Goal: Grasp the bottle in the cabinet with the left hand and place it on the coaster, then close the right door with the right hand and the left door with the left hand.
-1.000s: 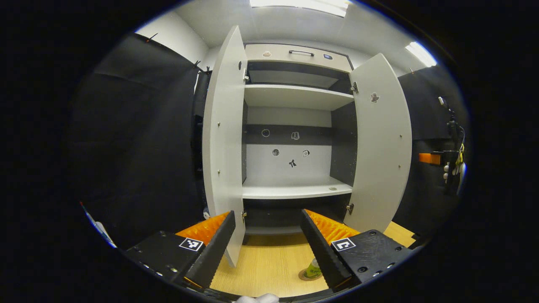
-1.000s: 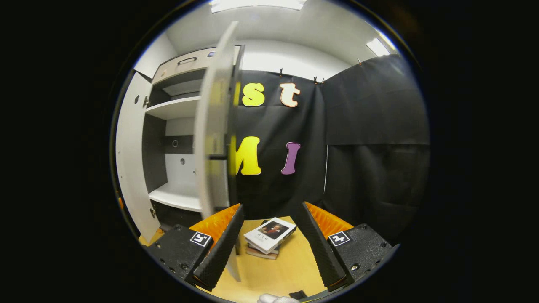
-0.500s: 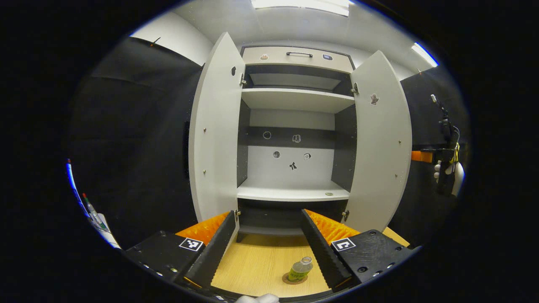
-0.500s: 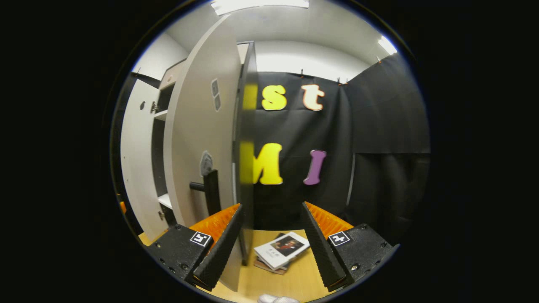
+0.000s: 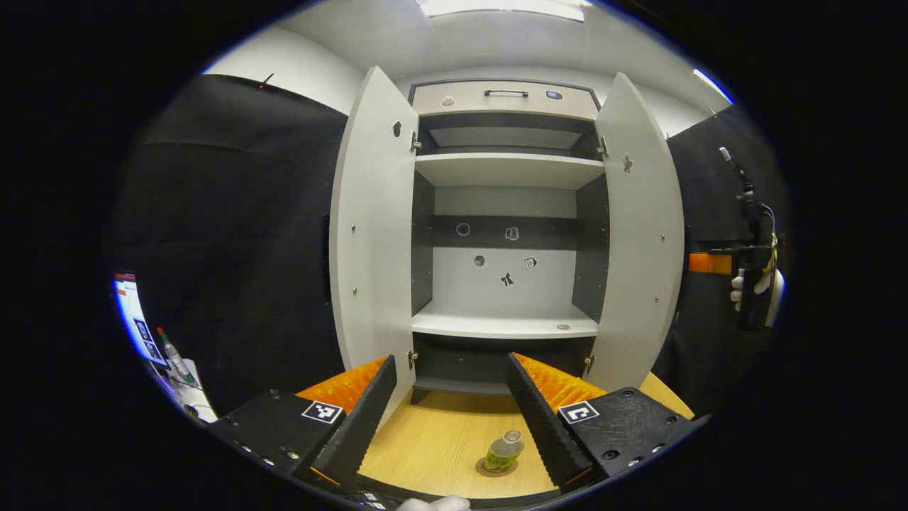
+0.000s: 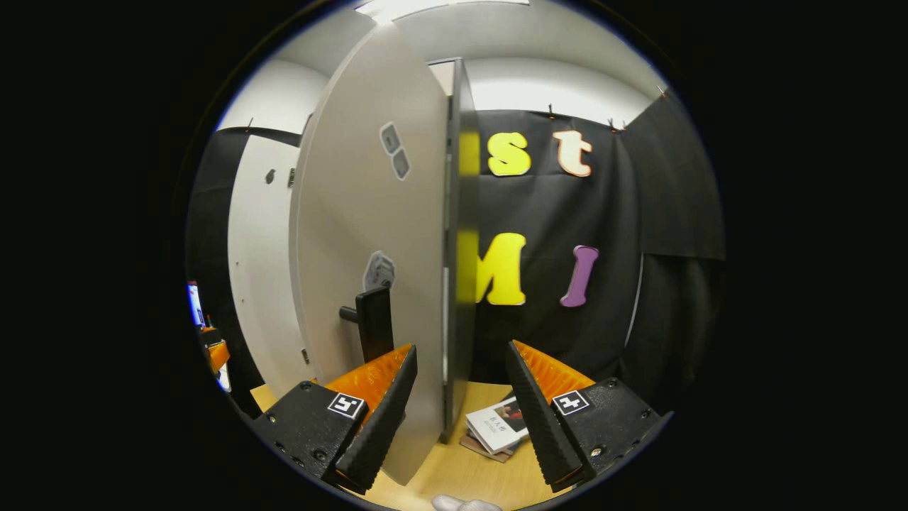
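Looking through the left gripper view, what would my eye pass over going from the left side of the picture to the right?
A small bottle at the booth's edge → the cabinet's open left door → the bottle on the coaster → the open right door → the other gripper, held in a gloved hand.

Matt doors (image 5: 372,234), wood-grain table (image 5: 440,440)

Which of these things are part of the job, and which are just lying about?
Part of the job:
- bottle, standing on the coaster
- right door, open
- left door, open
- right gripper

Just lying about:
- books on the table
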The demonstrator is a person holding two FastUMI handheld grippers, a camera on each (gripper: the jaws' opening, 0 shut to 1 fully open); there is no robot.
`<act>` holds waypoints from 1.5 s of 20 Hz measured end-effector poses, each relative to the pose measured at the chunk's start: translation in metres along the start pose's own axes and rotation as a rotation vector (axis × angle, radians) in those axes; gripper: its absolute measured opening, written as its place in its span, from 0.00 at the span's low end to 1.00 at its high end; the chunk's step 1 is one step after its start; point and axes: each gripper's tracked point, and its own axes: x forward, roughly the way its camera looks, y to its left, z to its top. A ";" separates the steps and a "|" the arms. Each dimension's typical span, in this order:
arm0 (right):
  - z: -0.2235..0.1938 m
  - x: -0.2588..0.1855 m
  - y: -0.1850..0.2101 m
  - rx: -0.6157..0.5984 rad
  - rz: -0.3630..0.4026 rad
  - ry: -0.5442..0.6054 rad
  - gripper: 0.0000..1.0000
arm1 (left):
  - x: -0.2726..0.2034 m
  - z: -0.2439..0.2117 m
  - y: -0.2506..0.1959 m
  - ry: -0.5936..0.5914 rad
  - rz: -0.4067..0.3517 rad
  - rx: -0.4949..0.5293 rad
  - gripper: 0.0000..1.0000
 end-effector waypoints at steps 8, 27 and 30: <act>0.002 0.029 0.061 -0.031 0.121 -0.003 0.79 | -0.022 0.014 0.003 -0.024 0.066 0.024 0.94; -0.018 0.013 0.115 -0.045 0.177 0.011 0.80 | -0.005 0.010 0.093 -0.008 0.156 0.029 0.94; -0.030 -0.001 0.111 -0.035 0.126 0.038 0.80 | 0.015 0.014 0.131 -0.010 0.174 0.043 0.95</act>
